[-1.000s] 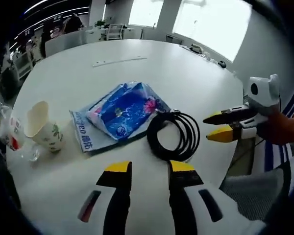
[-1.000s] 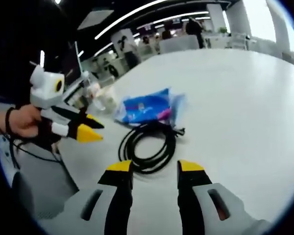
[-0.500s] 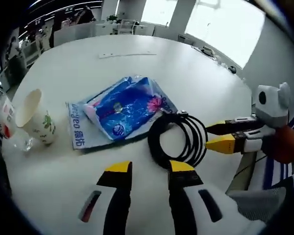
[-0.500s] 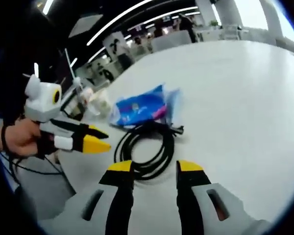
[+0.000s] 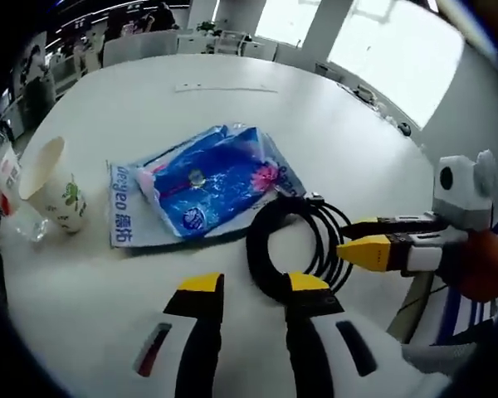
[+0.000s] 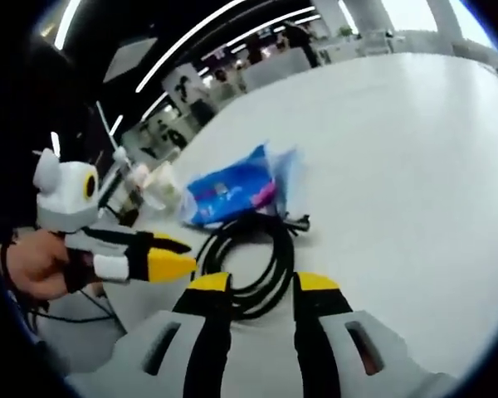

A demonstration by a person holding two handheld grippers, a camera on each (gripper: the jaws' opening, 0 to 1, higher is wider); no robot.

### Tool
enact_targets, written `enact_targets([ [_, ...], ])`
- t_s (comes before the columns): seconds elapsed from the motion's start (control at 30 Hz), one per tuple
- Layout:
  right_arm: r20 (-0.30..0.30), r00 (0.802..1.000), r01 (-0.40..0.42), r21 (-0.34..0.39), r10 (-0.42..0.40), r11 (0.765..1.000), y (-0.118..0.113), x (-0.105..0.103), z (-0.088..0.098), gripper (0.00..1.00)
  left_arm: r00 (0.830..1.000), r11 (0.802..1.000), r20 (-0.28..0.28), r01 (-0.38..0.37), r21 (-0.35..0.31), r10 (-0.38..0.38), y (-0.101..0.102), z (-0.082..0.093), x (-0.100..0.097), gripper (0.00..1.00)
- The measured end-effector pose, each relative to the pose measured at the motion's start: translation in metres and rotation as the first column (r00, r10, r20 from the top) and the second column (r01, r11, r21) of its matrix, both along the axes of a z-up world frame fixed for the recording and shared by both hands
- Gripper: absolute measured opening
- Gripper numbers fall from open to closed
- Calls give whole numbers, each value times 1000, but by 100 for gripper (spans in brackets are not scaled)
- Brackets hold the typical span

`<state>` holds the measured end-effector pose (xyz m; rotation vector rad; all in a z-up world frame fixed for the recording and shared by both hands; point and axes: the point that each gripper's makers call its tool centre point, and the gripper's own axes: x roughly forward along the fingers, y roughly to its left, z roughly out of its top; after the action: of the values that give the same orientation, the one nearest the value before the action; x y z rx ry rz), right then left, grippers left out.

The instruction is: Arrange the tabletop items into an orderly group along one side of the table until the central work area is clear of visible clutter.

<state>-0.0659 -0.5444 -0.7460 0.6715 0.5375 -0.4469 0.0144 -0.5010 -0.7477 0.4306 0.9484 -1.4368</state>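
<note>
Both grippers have closed in on the black cable coil point(image 5: 297, 249) over the last second: in the left gripper view the right gripper point(image 5: 363, 244) has slid from well off the coil's right side to just at its right edge, and in the right gripper view the left gripper point(image 6: 176, 259) now sits beside the coil's left rim.

Largest is the round white table point(image 5: 191, 116), which carries everything. Next, the blue plastic packet point(image 5: 203, 184) lies flat near the table's middle, just beyond the coil and touching its far-left edge. The coil lies near the table's near-right edge. A paper cup point(image 5: 50, 184) stands at the far left beside a small clear wrapper point(image 5: 12, 217).

Each gripper's jaws stand parted with nothing between them; the left gripper's own tips point(image 5: 253, 283) hover at the coil's near rim.
</note>
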Motion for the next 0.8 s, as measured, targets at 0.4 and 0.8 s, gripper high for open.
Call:
enact_targets([
  [0.4, -43, 999, 12, 11, -11, 1000, -5, -5, -9, 12, 1000, 999, 2, -14, 40, 14, 0, -15, -9, 6],
  [0.8, -13, 1000, 14, 16, -14, 1000, -6, -14, -3, 5, 999, 999, -15, -30, 26, 30, -4, -6, -16, 2],
])
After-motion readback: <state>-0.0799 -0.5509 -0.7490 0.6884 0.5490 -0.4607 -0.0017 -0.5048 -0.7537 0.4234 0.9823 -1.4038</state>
